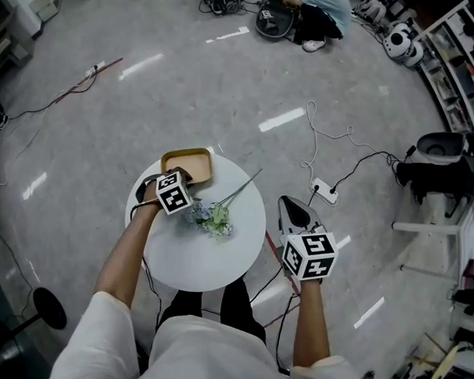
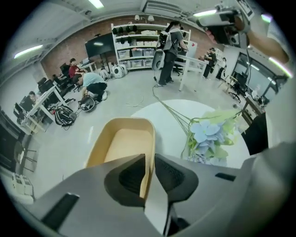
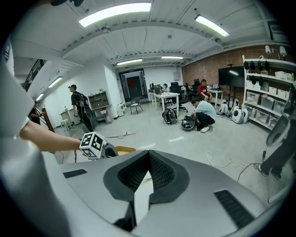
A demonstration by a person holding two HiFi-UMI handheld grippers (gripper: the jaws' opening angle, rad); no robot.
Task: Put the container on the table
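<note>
**Container pinched at the far-left rim of the worktop**

The tan, shallow container [image 1: 187, 164] is up at the far-left edge of the round white worktop [image 1: 208, 263], with part of it hanging out past the rim over the grey floor [image 1: 146, 99]. Whether its base is touching the surface or sitting a touch above it, I can't tell. It's empty inside, open side up.

The left hand-held gripper [image 1: 180, 176] has it: in the left gripper view the jaws of that hand-held gripper [image 2: 149, 159] stand one inside and one outside the container [image 2: 122, 143], pinching its near wall close to the right corner. The marker cube [image 1: 173, 193] faces up at the head camera.

Just beside the container, on the right, lies a bunch of pale blue and green flowers [image 1: 211, 217], blossoms near the middle of the worktop, thin stems [image 1: 245, 185] running out toward the far-right edge. From the left gripper view the flowers [image 2: 210, 134] lie right of the jaws on the white worktop [image 2: 162, 120], apart from the container.

Over on the other side, the right hand-held gripper [image 1: 295, 216] is held off the worktop's right edge, above the floor. Its jaws are pressed together with nothing between them [image 3: 149, 157].

On the floor beyond, a white power strip [image 1: 325, 192] with its trailing cable.
</note>
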